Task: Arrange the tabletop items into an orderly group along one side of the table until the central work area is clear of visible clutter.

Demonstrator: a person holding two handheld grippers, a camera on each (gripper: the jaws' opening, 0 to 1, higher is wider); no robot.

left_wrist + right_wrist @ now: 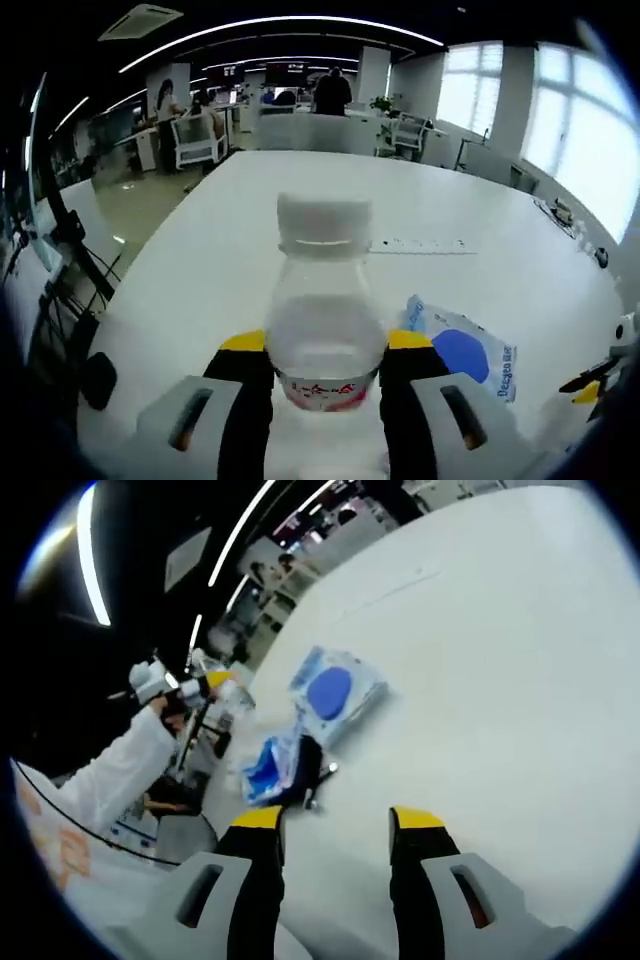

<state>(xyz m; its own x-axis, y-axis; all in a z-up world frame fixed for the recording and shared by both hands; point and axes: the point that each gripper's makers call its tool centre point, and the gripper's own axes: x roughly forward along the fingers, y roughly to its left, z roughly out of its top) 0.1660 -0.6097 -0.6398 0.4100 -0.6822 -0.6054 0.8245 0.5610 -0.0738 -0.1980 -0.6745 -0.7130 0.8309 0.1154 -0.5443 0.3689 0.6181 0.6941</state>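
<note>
Surface: the broad white surface (200, 250) runs out ahead of me in both views, pale and mostly bare toward its far end.
My left arm: in the right gripper view my white sleeve (110, 770) reaches out over the near edge of the surface, raised, with the left gripper (190, 688) at its end.
Left gripper: my left gripper (326, 352) points level along the surface; its black, yellow-tipped jaws are closed against both sides of the bottle's lower body.
Right gripper: my right gripper (335, 825) is tilted down at the surface, jaws parted with nothing between them.
Bottle: the bottle (325, 300) is clear plastic, upright, with a white cap and a red-and-white label band low down, held between my left jaws.
Blue-and-white packet: a flat packet (335, 692) with a blue round patch lies on the surface just ahead of my right jaws; in the left gripper view it lies (465, 350) just right of the bottle.
Small blue pouch: a crumpled blue pouch (270, 767) sits near the packet, touching a black clip-like thing (310, 770) I cannot identify.
</note>
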